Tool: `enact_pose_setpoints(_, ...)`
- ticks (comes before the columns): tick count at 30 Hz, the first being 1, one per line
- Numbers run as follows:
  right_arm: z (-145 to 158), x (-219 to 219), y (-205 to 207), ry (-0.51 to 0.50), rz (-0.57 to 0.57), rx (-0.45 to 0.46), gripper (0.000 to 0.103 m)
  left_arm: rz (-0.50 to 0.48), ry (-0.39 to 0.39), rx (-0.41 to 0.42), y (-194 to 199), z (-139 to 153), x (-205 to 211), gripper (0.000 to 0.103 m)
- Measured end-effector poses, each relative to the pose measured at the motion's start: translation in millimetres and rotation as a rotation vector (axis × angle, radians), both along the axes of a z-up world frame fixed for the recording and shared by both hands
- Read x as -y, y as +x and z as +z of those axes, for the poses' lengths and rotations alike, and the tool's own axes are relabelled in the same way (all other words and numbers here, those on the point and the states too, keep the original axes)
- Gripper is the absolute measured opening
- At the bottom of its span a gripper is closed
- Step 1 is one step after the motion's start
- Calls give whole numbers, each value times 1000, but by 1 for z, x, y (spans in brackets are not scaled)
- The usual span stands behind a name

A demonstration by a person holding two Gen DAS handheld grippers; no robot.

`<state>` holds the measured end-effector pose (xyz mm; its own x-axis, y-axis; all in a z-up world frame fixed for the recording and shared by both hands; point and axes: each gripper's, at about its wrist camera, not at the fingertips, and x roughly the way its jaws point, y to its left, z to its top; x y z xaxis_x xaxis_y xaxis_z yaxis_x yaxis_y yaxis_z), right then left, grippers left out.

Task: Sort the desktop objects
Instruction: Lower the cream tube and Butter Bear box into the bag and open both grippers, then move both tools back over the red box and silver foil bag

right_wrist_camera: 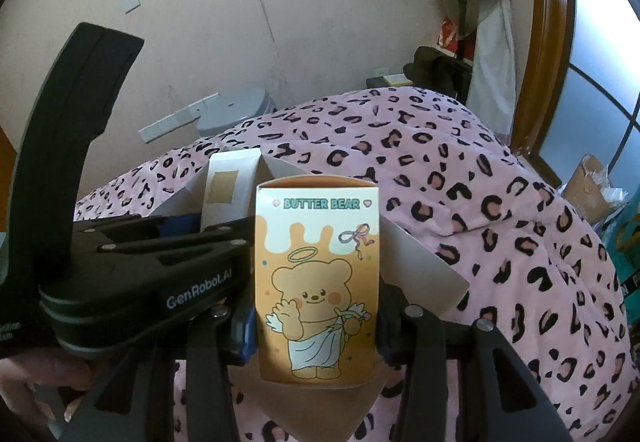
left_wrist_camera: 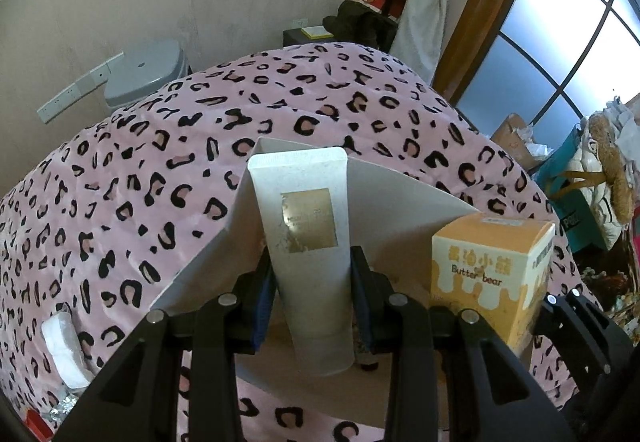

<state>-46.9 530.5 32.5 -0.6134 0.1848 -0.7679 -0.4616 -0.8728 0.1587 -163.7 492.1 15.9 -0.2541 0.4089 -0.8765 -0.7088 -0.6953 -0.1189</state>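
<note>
The left gripper (left_wrist_camera: pixel 312 294) clamps an upright white tube (left_wrist_camera: pixel 306 242) with a worn gold label; the right gripper (right_wrist_camera: pixel 316 326) clamps the orange Butter Bear box (right_wrist_camera: pixel 318 282); both over an open white box (left_wrist_camera: pixel 400 201) on the leopard-print blanket (left_wrist_camera: pixel 160 145).

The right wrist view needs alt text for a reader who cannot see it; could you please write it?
The right gripper holds an upright orange Butter Bear box over an open white box on a pink leopard-print blanket. To its left, the left gripper holds a white tube over the same box.
</note>
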Motion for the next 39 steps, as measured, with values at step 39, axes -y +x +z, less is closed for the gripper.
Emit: enact_pose_setpoints(39, 58, 111, 44, -99, 144, -53, 48, 323, -13, -98, 57, 56, 273, 62)
